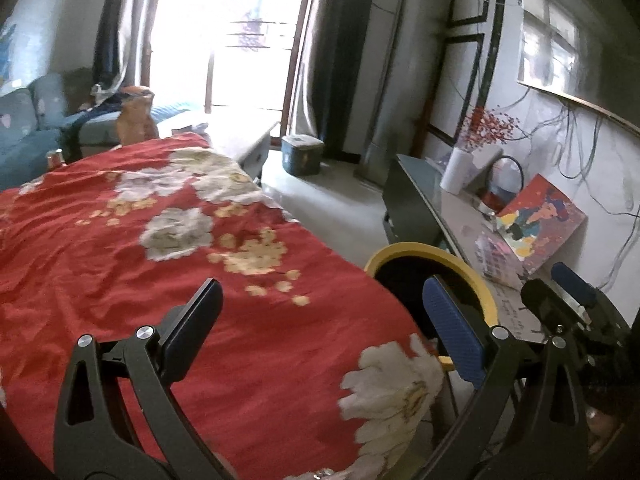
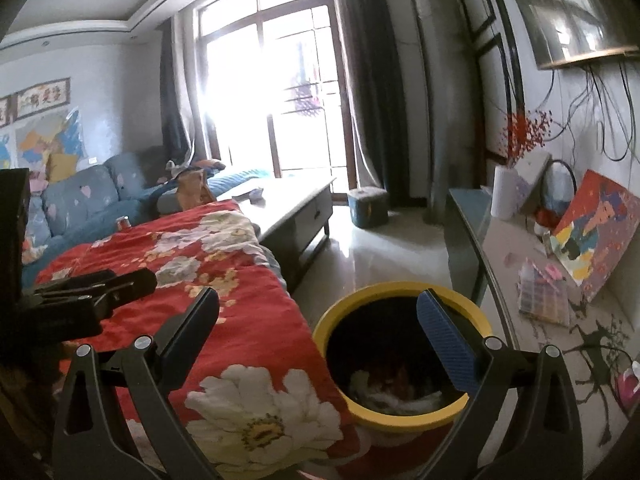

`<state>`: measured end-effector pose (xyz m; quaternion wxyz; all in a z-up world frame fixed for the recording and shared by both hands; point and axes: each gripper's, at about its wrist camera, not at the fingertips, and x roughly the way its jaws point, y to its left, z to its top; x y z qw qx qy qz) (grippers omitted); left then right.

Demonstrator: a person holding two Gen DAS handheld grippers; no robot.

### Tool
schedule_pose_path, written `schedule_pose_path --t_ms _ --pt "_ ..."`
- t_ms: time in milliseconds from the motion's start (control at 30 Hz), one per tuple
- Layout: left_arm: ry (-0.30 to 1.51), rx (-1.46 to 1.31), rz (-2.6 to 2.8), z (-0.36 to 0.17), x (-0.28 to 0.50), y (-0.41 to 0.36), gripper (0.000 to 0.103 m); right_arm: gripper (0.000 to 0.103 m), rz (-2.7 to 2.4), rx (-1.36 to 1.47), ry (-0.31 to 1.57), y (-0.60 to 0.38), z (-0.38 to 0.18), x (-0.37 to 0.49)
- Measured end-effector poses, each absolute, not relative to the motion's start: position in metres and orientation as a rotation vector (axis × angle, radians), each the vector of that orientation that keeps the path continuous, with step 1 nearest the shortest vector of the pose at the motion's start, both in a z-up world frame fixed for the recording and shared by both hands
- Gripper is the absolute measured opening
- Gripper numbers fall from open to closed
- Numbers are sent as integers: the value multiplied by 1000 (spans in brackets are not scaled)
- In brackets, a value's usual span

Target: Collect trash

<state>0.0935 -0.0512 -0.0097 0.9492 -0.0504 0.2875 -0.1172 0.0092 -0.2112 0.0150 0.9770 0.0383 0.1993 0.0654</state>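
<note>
With both the left gripper point(image 1: 332, 332) and right gripper point(image 2: 326, 338) spread wide and empty, we hovered by the yellow-rimmed trash bin point(image 2: 400, 360) at lower centre, where a careless swing risked tipping it off the red floral cloth point(image 2: 224, 288).

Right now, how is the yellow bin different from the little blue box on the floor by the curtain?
The yellow bin is round, open-topped and close beside the red flowered cloth. The blue box is squarish, closed and far off near the curtain. Both stand on the floor.
</note>
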Motion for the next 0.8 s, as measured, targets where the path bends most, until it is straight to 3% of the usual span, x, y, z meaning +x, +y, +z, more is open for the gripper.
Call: schedule_pose_path --t_ms 800 --pt "353 -82 -54 -9 13 8 92 97 190 31 156 -162 15 -33"
